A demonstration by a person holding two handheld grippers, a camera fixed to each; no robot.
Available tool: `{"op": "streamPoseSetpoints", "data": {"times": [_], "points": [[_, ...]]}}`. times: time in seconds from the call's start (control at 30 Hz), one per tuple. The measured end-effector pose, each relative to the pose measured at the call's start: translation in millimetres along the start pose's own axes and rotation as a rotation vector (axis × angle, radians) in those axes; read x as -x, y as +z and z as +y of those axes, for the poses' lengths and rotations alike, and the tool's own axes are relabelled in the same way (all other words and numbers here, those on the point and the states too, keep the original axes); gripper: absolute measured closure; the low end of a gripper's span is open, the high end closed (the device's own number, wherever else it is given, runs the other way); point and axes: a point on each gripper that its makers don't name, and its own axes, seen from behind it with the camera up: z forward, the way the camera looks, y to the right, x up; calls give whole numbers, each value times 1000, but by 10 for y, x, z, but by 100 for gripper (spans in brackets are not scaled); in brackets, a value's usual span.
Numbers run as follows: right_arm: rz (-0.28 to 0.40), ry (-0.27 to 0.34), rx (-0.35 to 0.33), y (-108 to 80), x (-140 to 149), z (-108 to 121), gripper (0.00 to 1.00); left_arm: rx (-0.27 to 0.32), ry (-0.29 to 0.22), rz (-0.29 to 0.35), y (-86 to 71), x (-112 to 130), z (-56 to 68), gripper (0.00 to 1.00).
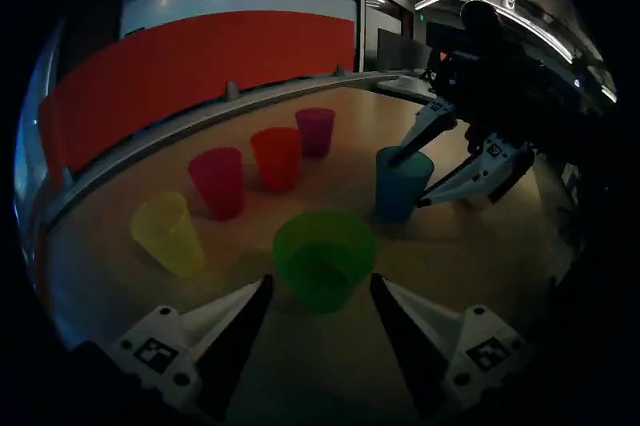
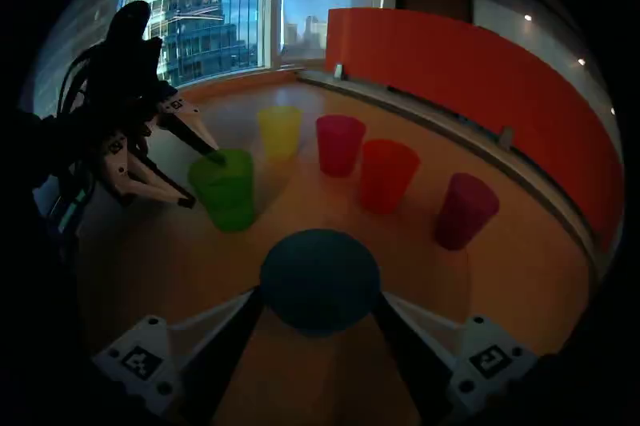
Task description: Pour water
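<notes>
Left gripper view: the left claw [image 1: 320,278] is spread wide, its two fingers low in the frame; the green cup [image 1: 324,256] stands upright on the worktop [image 1: 480,258] between the tips, with a sliver of gap on each side, so nothing is gripped. The cup is translucent and wider at the rim than at the base; the light is too dim to tell whether it holds water. Beyond it a curved row runs away: yellow cup [image 1: 166,232], pink cup [image 1: 218,180], orange cup [image 1: 277,156], purple cup [image 1: 315,130], all upright and apart. To the right stands the teal cup [image 1: 402,185]; the right claw [image 1: 406,182] straddles it, one finger at the rim, the other beside the lower wall; the person [image 1: 496,66] holding it is a dark shape, cut off at the edge.

Right gripper view: the teal cup [image 2: 320,278] sits between the tips of the right claw [image 2: 318,292]; its sides meet both fingers by eye, but I cannot tell whether they press. The cup reads as a dark rounded mass, rim and base hard to separate. Farther left, the left claw [image 2: 206,181] brackets the green cup [image 2: 228,190], one finger at the rim, the other just beside the wall.
</notes>
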Motion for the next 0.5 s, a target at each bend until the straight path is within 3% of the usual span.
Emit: {"op": "streamPoseSetpoints", "data": {"times": [0.5], "points": [[68,26,53,-391,-9,-75,0,-67,-35,64,-362,-36,-29,10]]}}
